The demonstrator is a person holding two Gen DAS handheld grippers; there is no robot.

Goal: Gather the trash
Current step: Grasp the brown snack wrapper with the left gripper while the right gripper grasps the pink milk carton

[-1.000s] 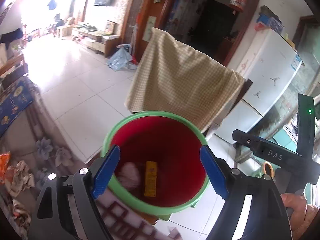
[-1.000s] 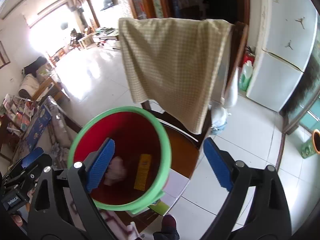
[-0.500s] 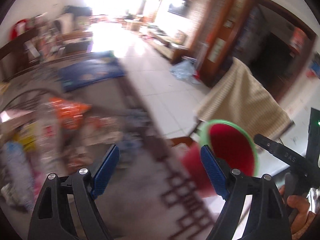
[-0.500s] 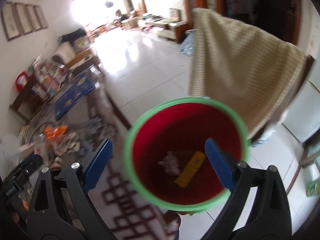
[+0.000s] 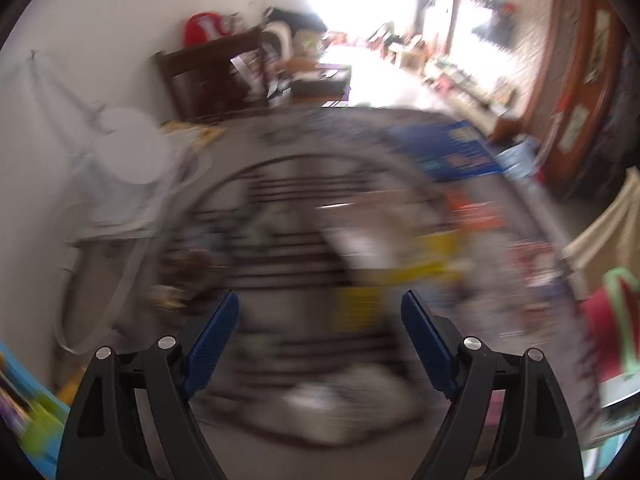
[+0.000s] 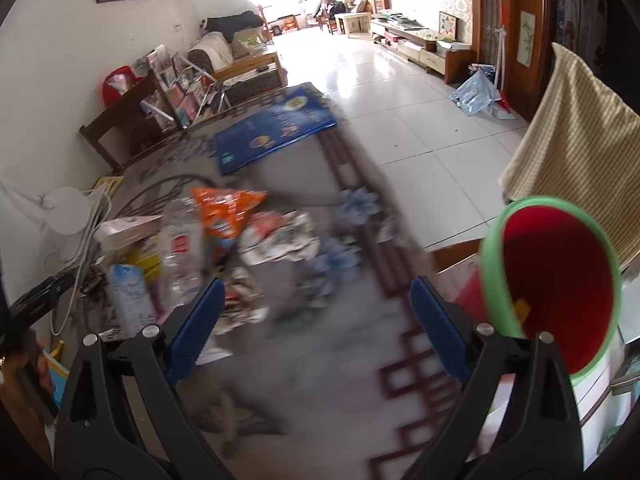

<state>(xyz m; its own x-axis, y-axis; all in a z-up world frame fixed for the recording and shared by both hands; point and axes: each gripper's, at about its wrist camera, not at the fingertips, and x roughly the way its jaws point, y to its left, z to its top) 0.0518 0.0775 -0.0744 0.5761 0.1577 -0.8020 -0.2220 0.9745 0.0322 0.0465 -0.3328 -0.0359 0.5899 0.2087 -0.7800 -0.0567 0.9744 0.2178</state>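
Note:
The red bucket (image 6: 560, 280) with a green rim stands off the table's right edge; a yellow wrapper (image 6: 520, 308) lies inside. Trash is piled on the table at the left: an orange snack bag (image 6: 224, 212), a clear plastic bottle (image 6: 180, 248), crumpled paper (image 6: 284, 240) and a blue-white carton (image 6: 128, 296). My right gripper (image 6: 316, 280) hangs open over the tablecloth between pile and bucket, nothing between its fingers. My left gripper (image 5: 319, 294) is open and empty above the heavily blurred pile; the bucket (image 5: 612, 320) shows at that view's right edge.
A blue board (image 6: 276, 128) lies at the table's far end. A white fan (image 6: 66, 216) with its cord stands at the left by the wall. A chair draped with checked cloth (image 6: 576, 132) is behind the bucket. A hand (image 6: 24, 364) shows at the left edge.
Both grippers have swung left, away from above the bucket and over the table. The bucket slid to the right edge of both views. The trash pile came into view.

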